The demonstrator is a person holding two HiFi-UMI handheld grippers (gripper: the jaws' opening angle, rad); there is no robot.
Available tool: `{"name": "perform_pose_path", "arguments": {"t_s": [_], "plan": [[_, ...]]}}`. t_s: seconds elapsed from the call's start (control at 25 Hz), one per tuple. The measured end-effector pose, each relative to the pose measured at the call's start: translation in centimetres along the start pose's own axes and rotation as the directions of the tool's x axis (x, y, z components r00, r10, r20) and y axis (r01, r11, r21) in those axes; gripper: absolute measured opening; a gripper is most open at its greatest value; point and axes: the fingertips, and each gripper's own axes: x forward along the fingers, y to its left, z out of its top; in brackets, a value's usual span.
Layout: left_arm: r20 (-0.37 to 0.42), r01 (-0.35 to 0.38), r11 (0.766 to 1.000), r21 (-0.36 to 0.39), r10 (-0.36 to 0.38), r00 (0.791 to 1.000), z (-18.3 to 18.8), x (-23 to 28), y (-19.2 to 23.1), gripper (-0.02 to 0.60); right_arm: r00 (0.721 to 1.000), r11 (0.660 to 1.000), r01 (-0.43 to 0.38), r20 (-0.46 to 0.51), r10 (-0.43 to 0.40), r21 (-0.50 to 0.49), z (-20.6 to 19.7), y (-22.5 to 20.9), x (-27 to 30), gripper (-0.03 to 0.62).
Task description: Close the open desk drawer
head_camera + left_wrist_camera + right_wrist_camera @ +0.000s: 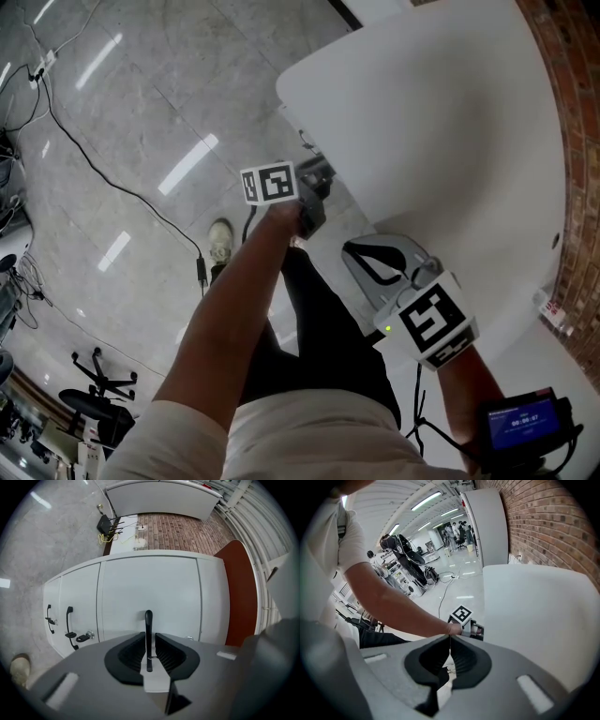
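Observation:
The white desk point(441, 122) fills the upper right of the head view. My left gripper point(317, 180) reaches to the desk's near edge. In the left gripper view it point(148, 637) is shut on a thin black drawer handle point(148, 620), which stands upright between the pads in front of a white drawer front point(150, 592). How far that drawer stands out cannot be told. Two more black handles point(69, 620) and a key lock point(84, 637) sit on the panel to the left. My right gripper point(361, 253) hovers below the desk edge, and in its own view it point(450, 638) is shut on nothing.
A brick wall point(572, 141) runs along the right. Black cables point(84, 159) trail over the grey floor, and a chair base point(98, 375) stands at lower left. The person's shoe point(220, 239) is beside the desk. A dark red panel point(241, 588) stands right of the drawers.

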Motion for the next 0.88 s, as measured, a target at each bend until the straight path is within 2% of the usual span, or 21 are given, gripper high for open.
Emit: {"name": "perform_pose_path", "arguments": {"t_s": [0.08,0.44,0.6,0.76,0.88], "plan": [[-0.009,-0.008,1.0,0.001,0.008,1.0,-0.1,-0.4,-0.1,0.084,1.0,1.0,0.003,0.005,-0.003,0.006,0.4,0.0,0.0,0.006],[-0.047,-0.07,0.998,-0.007,0.07,0.996,-0.8,-4.6,0.4,0.078,0.999,1.0,0.014,0.041,-0.014,0.004,1.5,-0.5,0.1,0.006],[-0.072,-0.079,0.997,0.005,0.079,0.994,-0.7,-7.1,-1.1,0.064,0.998,0.999,0.031,0.058,-0.032,0.009,2.4,-0.2,-0.1,0.006],[-0.126,-0.085,0.995,0.059,0.092,0.988,-0.6,-10.3,-3.9,0.013,0.993,0.998,0.06,0.096,-0.062,0.024,4.3,0.7,-0.6,0.006],[-0.167,-0.083,0.991,0.103,0.1,0.981,-0.4,-12.1,-6.0,0.005,0.988,0.996,0.076,0.132,-0.08,0.038,5.4,1.2,-0.9,0.006]]}}
